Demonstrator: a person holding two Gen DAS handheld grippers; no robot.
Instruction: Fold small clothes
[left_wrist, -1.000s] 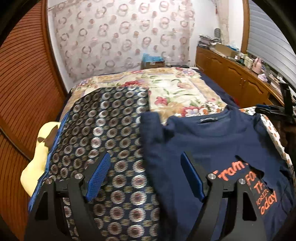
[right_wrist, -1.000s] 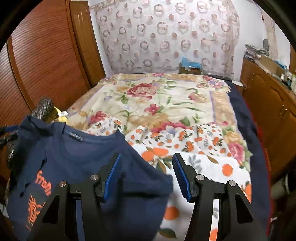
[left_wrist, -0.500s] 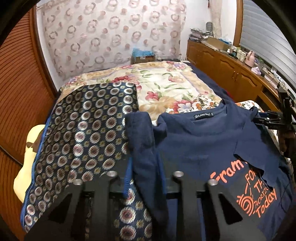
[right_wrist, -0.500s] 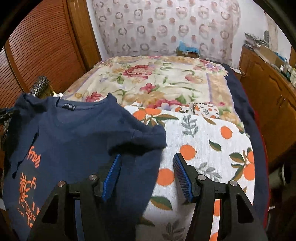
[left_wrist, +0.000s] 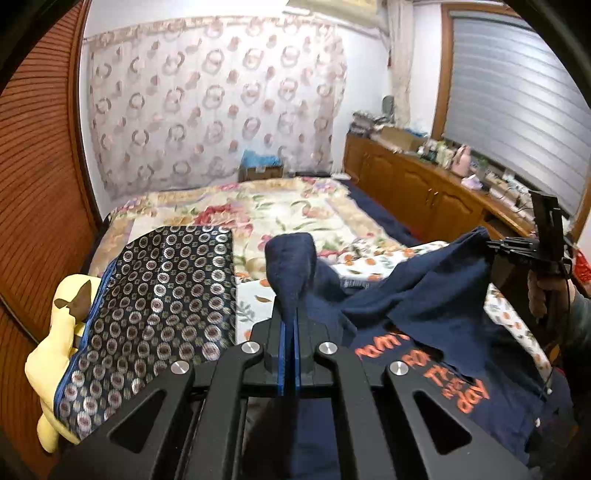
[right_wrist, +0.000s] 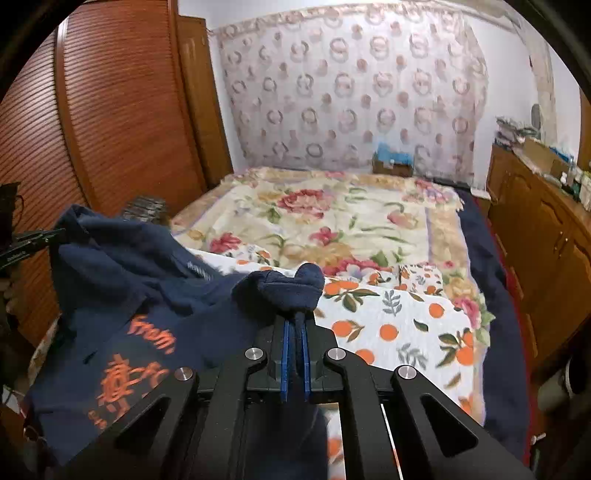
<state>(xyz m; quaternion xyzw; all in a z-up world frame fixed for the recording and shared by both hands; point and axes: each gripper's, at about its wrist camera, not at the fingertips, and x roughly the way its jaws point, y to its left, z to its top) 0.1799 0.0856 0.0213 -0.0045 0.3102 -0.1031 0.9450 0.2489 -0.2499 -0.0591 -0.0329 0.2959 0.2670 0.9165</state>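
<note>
Navy T-shirt (left_wrist: 424, 295) with orange lettering — white sheet (right_wrist: 406, 332) printed with oranges, leaves — cream floral quilt (right_wrist: 332, 221) — dark medallion-patterned cloth (left_wrist: 166, 295) — pale yellow pillow (left_wrist: 62, 332).

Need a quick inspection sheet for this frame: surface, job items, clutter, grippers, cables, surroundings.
Surface: bed with floral quilt; orange-print sheet at the near end.
Job's things: navy T-shirt with orange lettering, partly lifted, bunched.
Clutter: dark medallion-patterned cloth and yellow plush toy along the bed's edge.
Grippers: left gripper shut on a T-shirt sleeve; right gripper shut on the other sleeve.
Cables: thin cable below the person's hand.
Surroundings: patterned curtain, wooden cabinets with cluttered top, louvred doors.
</note>
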